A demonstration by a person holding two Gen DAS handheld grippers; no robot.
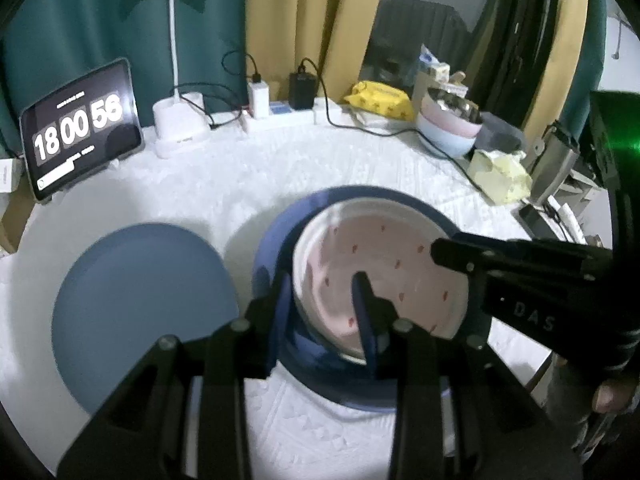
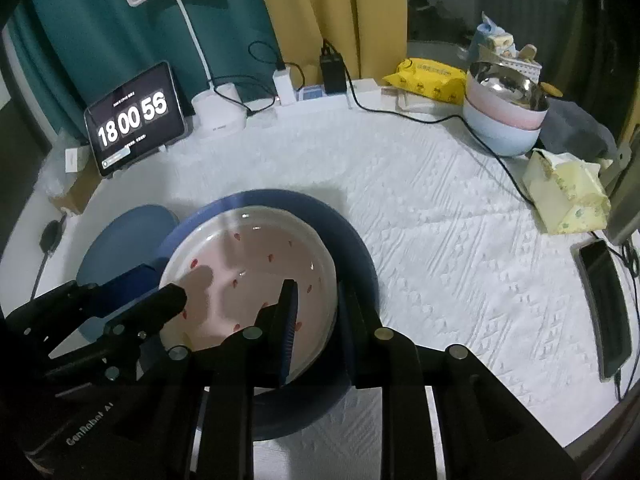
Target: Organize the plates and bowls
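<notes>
Left wrist view. Your left gripper (image 1: pixel 324 300) straddles the near-left rim of the white round shallow bowl with small red specks (image 1: pixel 380 268), one finger outside the wall, the other inside. The jaws stand narrow, and whether the pads press on the rim cannot be told here. The speckled bowl sits nested in the dark blue round plate (image 1: pixel 280 240), which lies on the white textured tablecloth (image 1: pixel 320 160). A second plate, flat, round and grey-blue (image 1: pixel 140 312), lies at nine o'clock from the stack, just beside it. Your right gripper (image 1: pixel 440 252) enters from three o'clock, its tip over the bowl's far-right rim.

Right wrist view. Your right gripper (image 2: pixel 316 304) straddles the bowl's (image 2: pixel 248 268) right rim, one blue-padded finger inside, the other outside over the dark blue plate (image 2: pixel 352 240). The gap is narrow; contact cannot be confirmed. Your left gripper (image 2: pixel 176 300) reaches in from nine o'clock. At one o'clock, well apart, stand stacked pastel bowls, pink over pale blue, with a steel bowl on top (image 2: pixel 504 116).

Step in hand, as judged: setting the speckled bowl down on the blue plate and letting go. The next move calls for spreading both pairs of fingers clear of the rim, then lifting straight out without dragging the bowl.
</notes>
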